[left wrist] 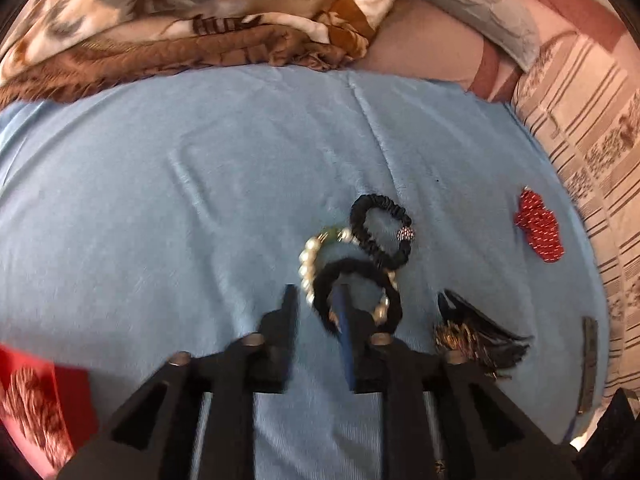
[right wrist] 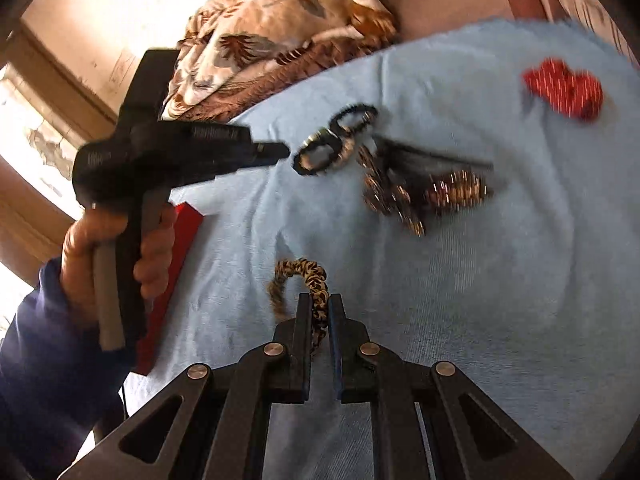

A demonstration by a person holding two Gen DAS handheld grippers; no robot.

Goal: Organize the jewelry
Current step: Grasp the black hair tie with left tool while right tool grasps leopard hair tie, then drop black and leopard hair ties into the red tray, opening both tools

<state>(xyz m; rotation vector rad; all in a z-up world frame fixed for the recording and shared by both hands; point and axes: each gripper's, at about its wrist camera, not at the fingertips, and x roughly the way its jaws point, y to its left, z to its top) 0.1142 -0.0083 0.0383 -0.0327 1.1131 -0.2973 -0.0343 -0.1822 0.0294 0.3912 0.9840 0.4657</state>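
On a light blue cloth [left wrist: 160,200] lie a pearl bracelet [left wrist: 307,260], a black fuzzy hair tie [left wrist: 358,270] on top of it, and a black scrunchie with a bead [left wrist: 380,232]. My left gripper [left wrist: 318,296] is open; its right finger [left wrist: 345,320] pokes inside the fuzzy tie's loop, the left finger stands outside. In the right wrist view the left gripper [right wrist: 280,151] reaches the same pile [right wrist: 320,156]. My right gripper [right wrist: 320,312] is shut on a leopard-print scrunchie [right wrist: 298,276], held above the cloth.
A red beaded piece [left wrist: 538,226] lies far right. A black and gold tassel piece [left wrist: 472,334] lies right of the left gripper. A red box [left wrist: 36,396] sits at the left edge. A flowered blanket [left wrist: 180,12] and pillows [left wrist: 580,120] border the cloth.
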